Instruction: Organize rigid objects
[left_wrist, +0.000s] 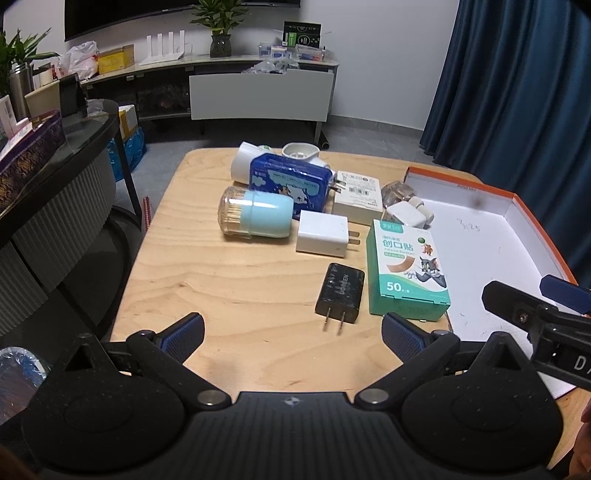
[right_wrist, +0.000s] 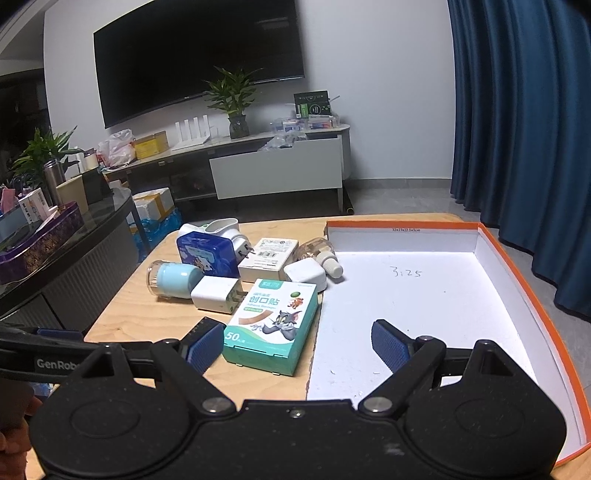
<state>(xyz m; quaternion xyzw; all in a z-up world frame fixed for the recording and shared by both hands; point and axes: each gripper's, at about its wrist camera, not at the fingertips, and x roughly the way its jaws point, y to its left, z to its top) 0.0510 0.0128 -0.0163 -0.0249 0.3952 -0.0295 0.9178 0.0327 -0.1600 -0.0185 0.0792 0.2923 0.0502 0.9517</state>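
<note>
Several small items clustered on wooden table (left_wrist: 221, 288): bandage box (right_wrist: 271, 325) beside black charger (left_wrist: 340, 291), white charger (left_wrist: 323, 238), blue tin (left_wrist: 288, 184). Just right, shallow orange-edged tray (right_wrist: 517, 266). Left gripper (left_wrist: 293, 338) and right gripper (right_wrist: 295, 347) both spread wide, gripping nothing.

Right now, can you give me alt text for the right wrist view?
The open right tool hovers over the near edge of an empty orange-rimmed tray, with a green bandage box just left of it. Chargers, a blue tin and small bottles clutter the wooden table behind.
</note>
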